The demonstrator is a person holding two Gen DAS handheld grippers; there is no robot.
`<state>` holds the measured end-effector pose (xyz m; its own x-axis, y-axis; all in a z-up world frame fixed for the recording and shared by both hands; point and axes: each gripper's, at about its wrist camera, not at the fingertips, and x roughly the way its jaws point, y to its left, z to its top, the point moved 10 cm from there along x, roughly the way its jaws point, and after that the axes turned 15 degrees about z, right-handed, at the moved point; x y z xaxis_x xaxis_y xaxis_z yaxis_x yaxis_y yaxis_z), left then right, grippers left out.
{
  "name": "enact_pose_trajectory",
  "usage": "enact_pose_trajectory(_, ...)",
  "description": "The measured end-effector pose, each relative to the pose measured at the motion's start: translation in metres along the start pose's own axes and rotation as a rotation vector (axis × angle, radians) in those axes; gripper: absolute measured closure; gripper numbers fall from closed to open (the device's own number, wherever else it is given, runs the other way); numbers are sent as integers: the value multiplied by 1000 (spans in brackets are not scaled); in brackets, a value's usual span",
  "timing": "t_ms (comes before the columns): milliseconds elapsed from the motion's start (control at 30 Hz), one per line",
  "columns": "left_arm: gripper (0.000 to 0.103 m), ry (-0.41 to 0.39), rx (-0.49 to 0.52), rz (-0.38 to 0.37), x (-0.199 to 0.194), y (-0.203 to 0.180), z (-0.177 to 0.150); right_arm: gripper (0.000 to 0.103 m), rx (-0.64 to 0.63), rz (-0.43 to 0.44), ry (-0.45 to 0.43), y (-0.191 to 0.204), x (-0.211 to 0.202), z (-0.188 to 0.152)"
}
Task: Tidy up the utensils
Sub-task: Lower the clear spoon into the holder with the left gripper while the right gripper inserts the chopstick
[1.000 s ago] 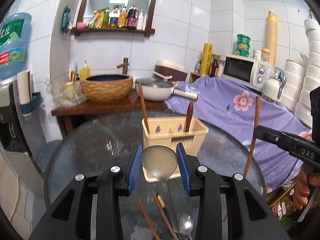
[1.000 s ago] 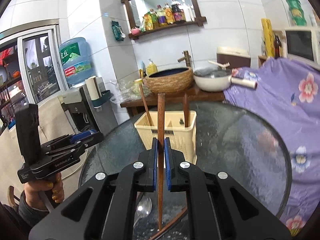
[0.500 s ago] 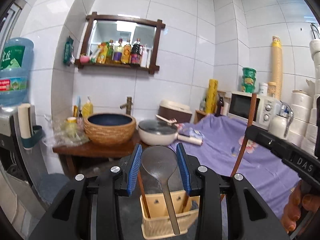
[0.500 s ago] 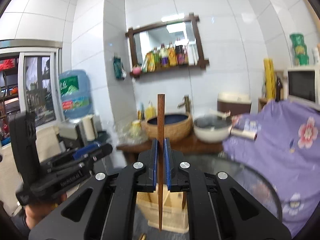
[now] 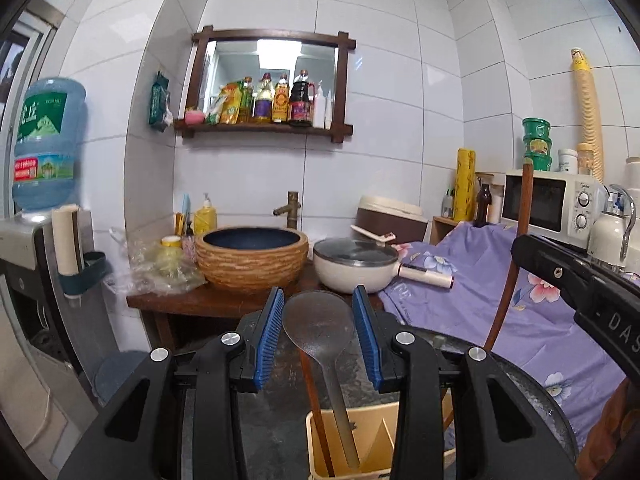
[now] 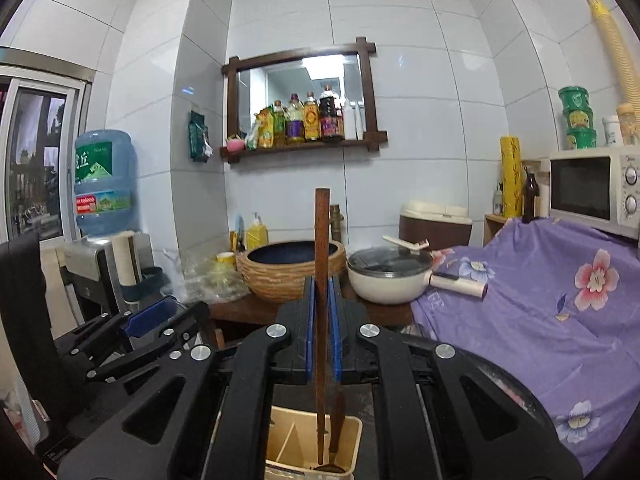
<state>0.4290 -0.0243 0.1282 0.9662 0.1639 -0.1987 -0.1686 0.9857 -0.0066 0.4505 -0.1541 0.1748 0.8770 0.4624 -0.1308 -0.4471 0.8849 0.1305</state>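
Observation:
My left gripper (image 5: pixel 318 306) is shut on a metal spoon (image 5: pixel 320 332), its blue pads pressing the bowl's two edges. The handle hangs down into the cream utensil basket (image 5: pixel 374 440) on the round glass table (image 5: pixel 276 420). A brown chopstick (image 5: pixel 316 412) leans in the basket's left side. My right gripper (image 6: pixel 322 292) is shut on a brown wooden chopstick (image 6: pixel 322 240) held upright. The chopstick's lower end reaches into the basket (image 6: pixel 288 440), beside a dark wooden utensil (image 6: pixel 338 416). Each view shows the other gripper: the right one (image 5: pixel 580 284) to the right, the left one (image 6: pixel 152 316) to the left.
Behind the table stands a wooden stand (image 5: pixel 180 306) with a woven basin (image 5: pixel 252 258) and a white lidded pan (image 5: pixel 354 264). A purple flowered cloth (image 6: pixel 540 312) drapes the right side under a microwave (image 6: pixel 592 190). A water dispenser (image 5: pixel 44 152) stands at the left.
Both grippers rose and moved forward over the basket, each keeping its utensil. The views tilted up, so the loose utensils on the table dropped out of sight.

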Motion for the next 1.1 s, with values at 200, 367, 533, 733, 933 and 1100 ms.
enact_pose_trajectory(200,68,35,8,5,8,1,-27,96,27,-25,40,-14,7,-35)
enact_pose_trajectory(367,68,41,32,0,7,-3,-44,96,44,-26,84,-19,12,-62)
enact_pose_trajectory(533,68,60,55,-6,8,-4,-61,96,53,-14,104,-19,14,-76)
enact_pose_trajectory(733,68,79,87,-15,10,-8,-75,96,47,-10,105,-17,10,-76)
enact_pose_trajectory(933,68,80,114,-14,9,-10,-84,95,60,-18,110,-21,8,-78)
enact_pose_trajectory(1100,52,69,99,-16,4,-6,-84,94,82,-28,116,-26,8,-81)
